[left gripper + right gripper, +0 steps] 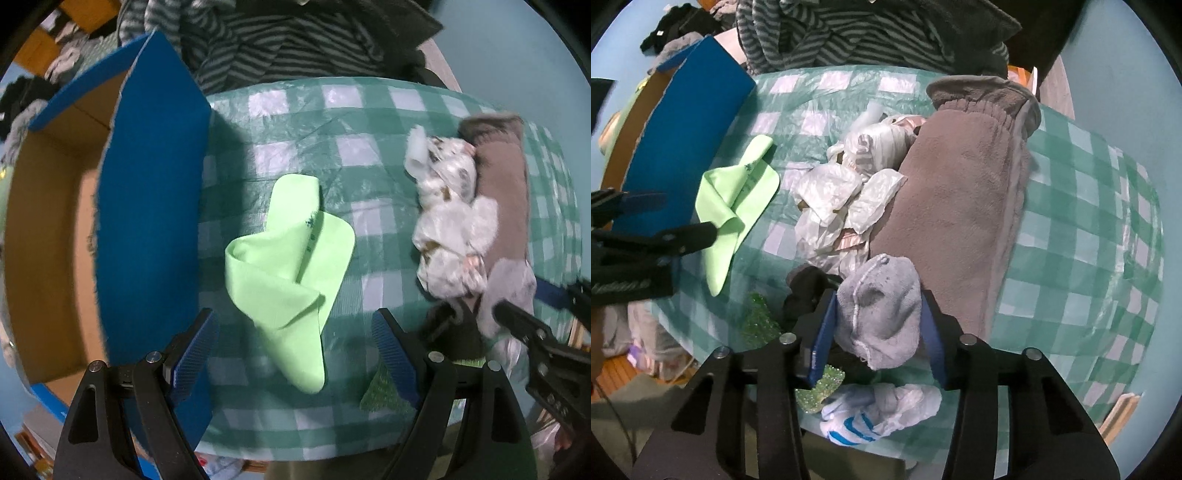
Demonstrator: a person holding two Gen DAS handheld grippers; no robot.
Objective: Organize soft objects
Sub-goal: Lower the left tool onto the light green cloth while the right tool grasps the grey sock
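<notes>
My right tongs [879, 325] pinch a grey terry sock [881, 314] at the lower centre of the right wrist view, both blue pads pressing its sides. My left tongs [295, 354] hang wide open and empty over a light green cloth [288, 269] lying mid-frame on the green checked bench [369, 122]. A brown fleece item [953, 206] lies right of the sock, crumpled white plastic bags [842, 192] above it, a blue-flapped cardboard box [147, 192] at the left.
</notes>
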